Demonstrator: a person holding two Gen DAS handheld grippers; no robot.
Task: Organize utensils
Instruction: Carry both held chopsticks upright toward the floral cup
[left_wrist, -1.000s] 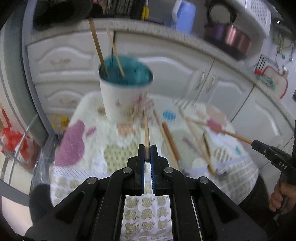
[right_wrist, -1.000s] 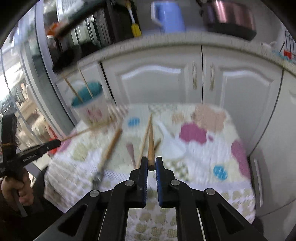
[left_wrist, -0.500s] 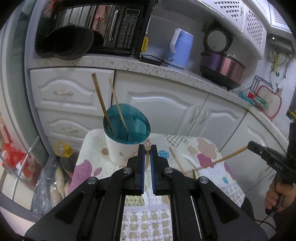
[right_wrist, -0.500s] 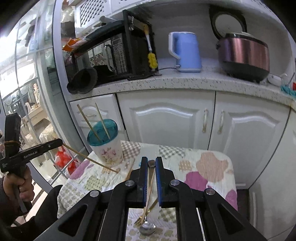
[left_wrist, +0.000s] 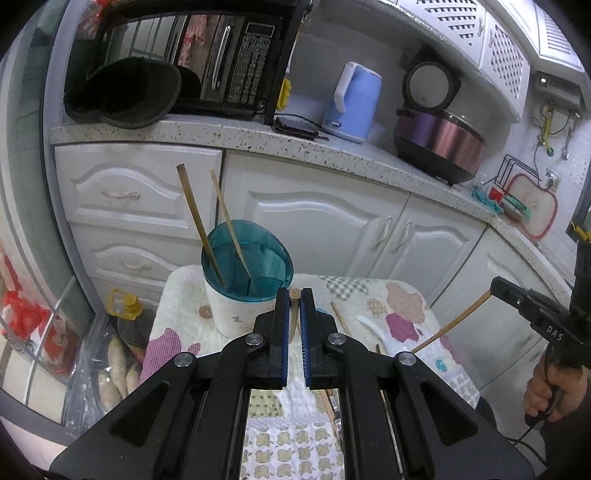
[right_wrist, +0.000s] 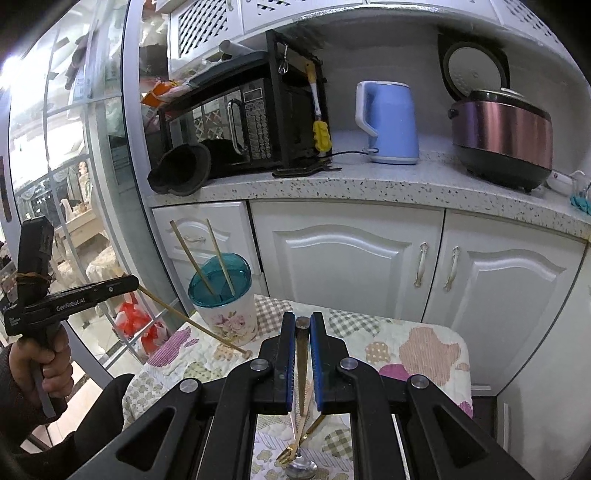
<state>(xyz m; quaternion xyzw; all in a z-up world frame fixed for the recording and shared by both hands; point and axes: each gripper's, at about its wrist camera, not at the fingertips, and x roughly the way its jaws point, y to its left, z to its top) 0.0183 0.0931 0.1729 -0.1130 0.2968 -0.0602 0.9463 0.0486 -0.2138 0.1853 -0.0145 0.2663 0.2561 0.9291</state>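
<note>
A white floral cup (left_wrist: 231, 314) (right_wrist: 227, 314) with a teal rim stands at the table's far left corner, two chopsticks (left_wrist: 207, 236) leaning in it. My left gripper (left_wrist: 294, 293) is shut on a wooden chopstick (left_wrist: 294, 317), close to the cup's right side. In the right wrist view this left gripper (right_wrist: 135, 283) holds the stick (right_wrist: 192, 322) slanting down toward the cloth. My right gripper (right_wrist: 303, 319) is shut on a dark-ended chopstick (right_wrist: 301, 369) that hangs above the table; the left wrist view shows that gripper (left_wrist: 495, 286) and its stick (left_wrist: 450, 325) at the right.
On the patchwork tablecloth (right_wrist: 424, 350) lie a gold fork (right_wrist: 291, 450), a metal spoon (right_wrist: 301, 470), a white spoon (left_wrist: 373, 328) and a loose chopstick (left_wrist: 340, 321). Behind are white cabinets and a counter with a microwave (left_wrist: 207, 62), kettle (left_wrist: 354, 103) and rice cooker (left_wrist: 439, 144).
Both grippers have risen from just above the cloth, each carrying its chopstick up off the table. In the last half second they have hardly moved.
</note>
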